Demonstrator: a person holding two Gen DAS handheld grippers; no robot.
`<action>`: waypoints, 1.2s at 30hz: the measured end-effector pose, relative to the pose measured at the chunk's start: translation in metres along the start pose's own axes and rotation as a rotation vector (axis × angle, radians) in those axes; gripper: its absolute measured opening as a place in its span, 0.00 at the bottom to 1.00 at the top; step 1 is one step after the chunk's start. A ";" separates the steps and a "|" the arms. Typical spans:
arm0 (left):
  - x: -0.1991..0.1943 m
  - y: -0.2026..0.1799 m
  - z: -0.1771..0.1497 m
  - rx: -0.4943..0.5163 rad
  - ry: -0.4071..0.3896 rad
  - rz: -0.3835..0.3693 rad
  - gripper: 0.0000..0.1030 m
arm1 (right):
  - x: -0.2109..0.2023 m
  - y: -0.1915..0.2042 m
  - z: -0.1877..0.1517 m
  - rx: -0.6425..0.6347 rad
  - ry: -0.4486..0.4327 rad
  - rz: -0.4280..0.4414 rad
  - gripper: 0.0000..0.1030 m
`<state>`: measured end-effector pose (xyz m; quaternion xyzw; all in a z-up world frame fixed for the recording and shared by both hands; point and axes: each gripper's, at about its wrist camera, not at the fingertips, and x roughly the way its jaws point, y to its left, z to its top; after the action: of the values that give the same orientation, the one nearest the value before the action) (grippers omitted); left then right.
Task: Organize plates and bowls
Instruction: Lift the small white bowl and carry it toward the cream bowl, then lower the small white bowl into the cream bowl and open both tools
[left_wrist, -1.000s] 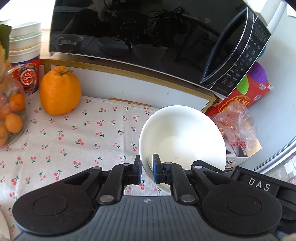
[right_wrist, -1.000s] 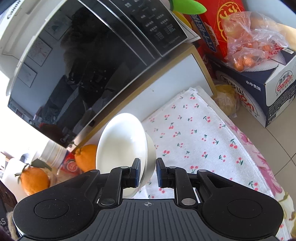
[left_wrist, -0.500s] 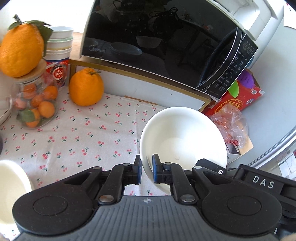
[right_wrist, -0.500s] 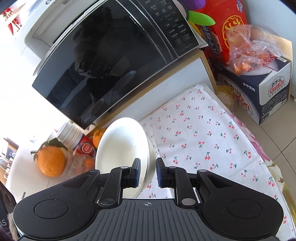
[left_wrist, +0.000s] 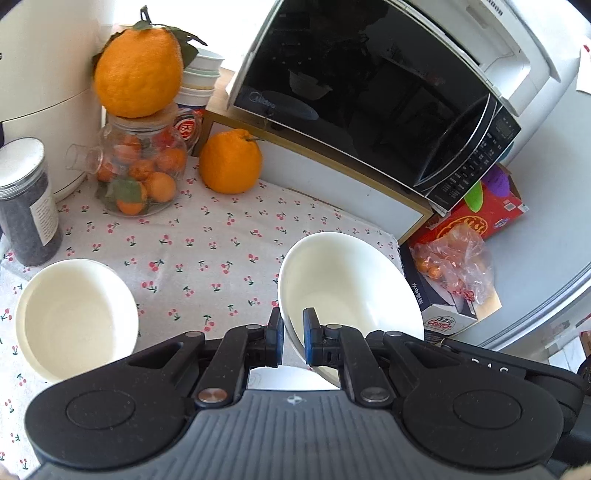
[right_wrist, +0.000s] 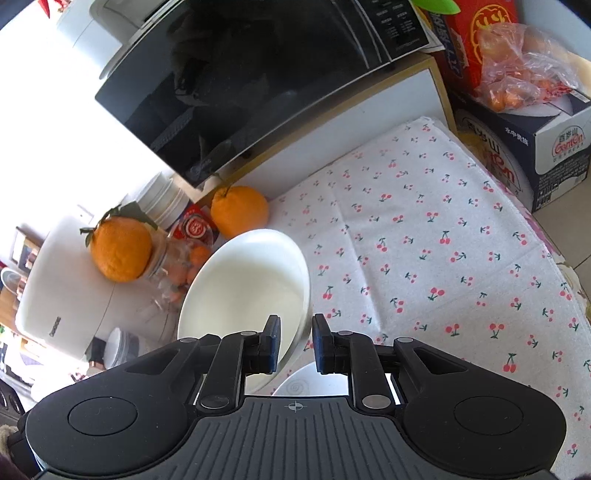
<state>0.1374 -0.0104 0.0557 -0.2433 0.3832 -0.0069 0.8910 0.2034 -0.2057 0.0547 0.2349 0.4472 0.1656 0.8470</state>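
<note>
One cherry-print tablecloth (left_wrist: 221, 251) below microwave (left_wrist: 369, 92)

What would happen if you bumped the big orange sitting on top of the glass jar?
The big orange is round and perched on the glass jar's narrow lid, so a bump would probably roll it off. The jar is see-through glass full of small fruit, so it looks heavy, and would likely break if knocked over.

left tool (left_wrist: 293, 341): black, blue pads | right tool (right_wrist: 294, 343): black, ribbed, silver screws

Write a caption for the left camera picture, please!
Left gripper pinches a white bowl above the cherry cloth.
</note>
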 end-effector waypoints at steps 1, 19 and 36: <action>-0.002 0.005 -0.001 -0.006 -0.002 0.000 0.09 | 0.001 0.004 -0.002 -0.013 0.004 0.004 0.18; -0.057 0.089 0.006 -0.141 -0.035 -0.006 0.09 | 0.020 0.076 -0.035 -0.092 0.094 0.155 0.18; -0.043 0.138 0.001 -0.130 0.022 0.152 0.09 | 0.082 0.102 -0.075 -0.136 0.206 0.115 0.18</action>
<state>0.0840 0.1202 0.0251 -0.2705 0.4099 0.0829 0.8672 0.1785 -0.0612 0.0183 0.1840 0.5054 0.2668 0.7997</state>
